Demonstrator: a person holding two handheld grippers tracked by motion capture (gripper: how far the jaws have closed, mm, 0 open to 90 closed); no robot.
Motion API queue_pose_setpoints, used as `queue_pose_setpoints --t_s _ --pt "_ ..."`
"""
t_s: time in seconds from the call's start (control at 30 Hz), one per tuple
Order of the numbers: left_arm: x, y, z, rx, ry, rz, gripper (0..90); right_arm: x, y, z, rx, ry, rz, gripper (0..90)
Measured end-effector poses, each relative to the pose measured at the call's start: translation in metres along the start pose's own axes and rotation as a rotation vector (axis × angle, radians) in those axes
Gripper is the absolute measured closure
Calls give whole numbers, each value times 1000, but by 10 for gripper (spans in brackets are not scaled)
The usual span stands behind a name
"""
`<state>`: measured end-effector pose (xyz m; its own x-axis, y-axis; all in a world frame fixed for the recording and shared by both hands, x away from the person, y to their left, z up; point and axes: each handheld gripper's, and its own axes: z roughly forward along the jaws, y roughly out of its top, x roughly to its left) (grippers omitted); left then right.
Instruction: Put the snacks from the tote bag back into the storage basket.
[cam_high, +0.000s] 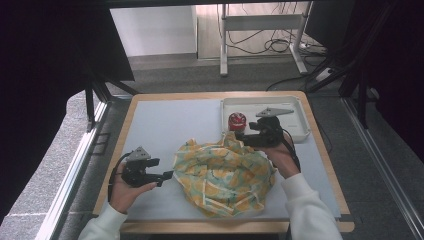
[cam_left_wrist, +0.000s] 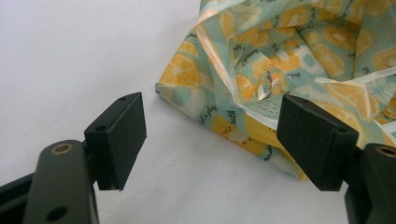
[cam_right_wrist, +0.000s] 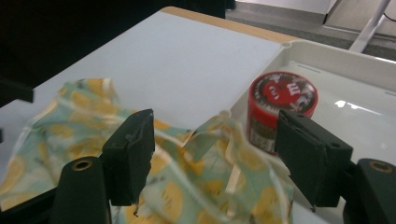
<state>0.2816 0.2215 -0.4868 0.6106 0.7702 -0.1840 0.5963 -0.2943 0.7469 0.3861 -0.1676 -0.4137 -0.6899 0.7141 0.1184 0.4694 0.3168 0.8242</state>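
I take the citrus-print plastic bag (cam_high: 223, 172) as my landmark: it lies crumpled mid-table, its mouth gaping upward. My left gripper (cam_high: 167, 174) sits just beside the bag's left edge, its 2 jaws spread wide and empty, with the bag's corner (cam_left_wrist: 161, 88) lying on the table between and ahead of them. My right gripper (cam_high: 241, 134) hovers at the bag's far right edge, jaws also wide apart and holding nothing; a raised flap of the bag (cam_right_wrist: 208, 133) stands between them. Just beyond that flap, a small red round tin (cam_right_wrist: 279, 108) rests in the near left corner of the white tray (cam_high: 299, 131). My worry: the film is thin and slack, so closing on the flap could pinch only 1 layer and let it slip. Reaching past the bag, the right jaw might nudge the tin.
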Motion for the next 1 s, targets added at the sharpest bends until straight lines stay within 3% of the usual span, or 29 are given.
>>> queue_pose_setpoints --t_s 0.2,0.4,0.73,1.0 --pt "1 0 1 0 2 -1 243 8 -23 -20 -26 19 -12 293" --pt "1 0 0 -1 2 -3 243 16 -46 -32 -16 35 -27 293" --pt "1 0 -1 -5 2 -5 243 29 -76 -37 25 57 -49 293" --pt "1 0 -1 -4 1 -1 243 32 -82 -37 34 61 -53 293"
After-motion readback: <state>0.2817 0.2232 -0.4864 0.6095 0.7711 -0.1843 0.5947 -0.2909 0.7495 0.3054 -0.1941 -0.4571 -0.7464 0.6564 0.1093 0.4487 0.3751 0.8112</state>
